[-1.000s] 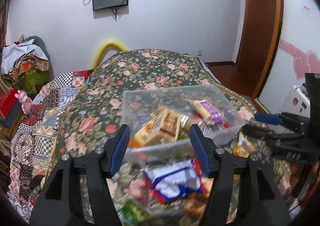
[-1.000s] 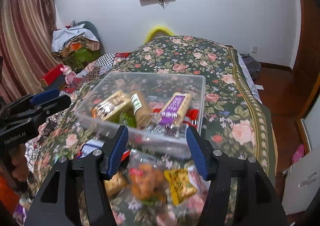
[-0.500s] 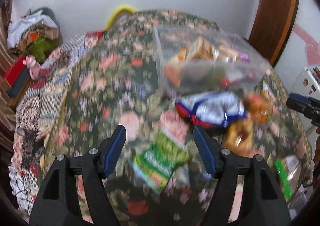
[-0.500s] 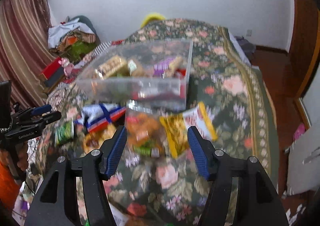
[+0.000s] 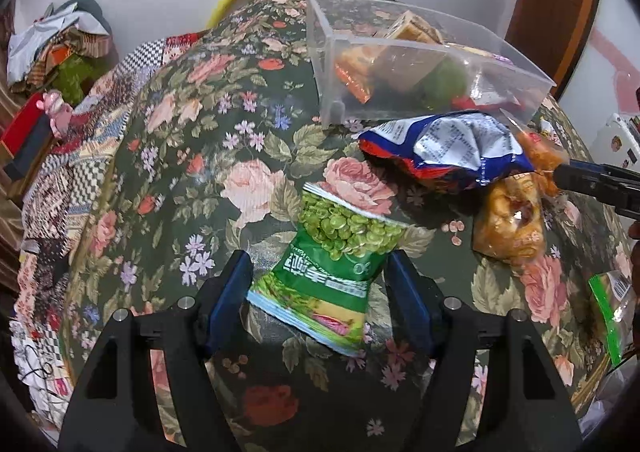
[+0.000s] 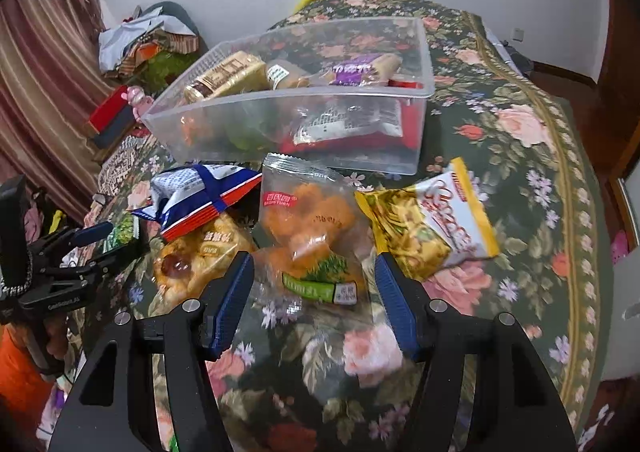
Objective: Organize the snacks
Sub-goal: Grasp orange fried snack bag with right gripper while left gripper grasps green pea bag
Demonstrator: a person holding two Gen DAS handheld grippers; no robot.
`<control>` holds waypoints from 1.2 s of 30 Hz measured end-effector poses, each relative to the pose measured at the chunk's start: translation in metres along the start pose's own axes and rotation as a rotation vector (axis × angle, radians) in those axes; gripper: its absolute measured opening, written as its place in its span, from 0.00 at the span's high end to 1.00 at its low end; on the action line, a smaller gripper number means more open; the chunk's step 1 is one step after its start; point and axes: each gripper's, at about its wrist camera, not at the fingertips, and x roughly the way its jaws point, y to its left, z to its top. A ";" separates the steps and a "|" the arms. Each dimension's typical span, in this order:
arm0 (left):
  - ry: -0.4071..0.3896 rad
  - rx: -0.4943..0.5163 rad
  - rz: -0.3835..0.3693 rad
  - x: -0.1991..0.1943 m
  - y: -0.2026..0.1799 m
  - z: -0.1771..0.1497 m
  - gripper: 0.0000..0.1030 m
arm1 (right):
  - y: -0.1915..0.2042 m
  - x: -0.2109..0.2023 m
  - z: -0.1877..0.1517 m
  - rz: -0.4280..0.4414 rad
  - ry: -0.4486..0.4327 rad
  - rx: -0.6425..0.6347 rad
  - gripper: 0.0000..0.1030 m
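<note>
Snacks lie loose on the floral bedspread (image 5: 180,172) and both claws tilt steeply down over them.

The left claw (image 5: 316,280) is unclenched. Its jaws have just been opening, and a green pea packet (image 5: 332,264) lies flat between the blue ribbed pads, which sit close at either edge without squeezing it. The packet is glossy film, with a clear window showing round peas. Beyond this claw and to its right slumps a crumpled blue, white and red foil bag (image 5: 444,148).

The right claw (image 6: 314,276) is likewise released. A clear packet of orange puffs (image 6: 308,228), crinkly with a serrated top seam, lies between its pads, with a gap on each side. Just left of this claw is a see-through wrapper of golden pastry (image 6: 200,252). Just to its right is a shiny yellow and white packet (image 6: 432,224).

Farther ahead of both claws stands a clear plastic bin (image 6: 288,92), rectangular with thin, smooth walls. It holds several wrapped bars and packets.
</note>
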 end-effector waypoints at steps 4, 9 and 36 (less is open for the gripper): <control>-0.030 0.008 0.027 0.002 0.001 -0.004 0.46 | 0.001 0.012 0.001 -0.006 0.019 -0.006 0.43; -0.057 0.000 0.028 -0.001 0.000 -0.007 0.57 | 0.001 0.019 0.001 0.013 0.027 0.002 0.46; -0.267 -0.013 -0.033 -0.073 -0.020 0.054 0.64 | 0.013 -0.066 0.027 0.023 -0.228 -0.019 0.60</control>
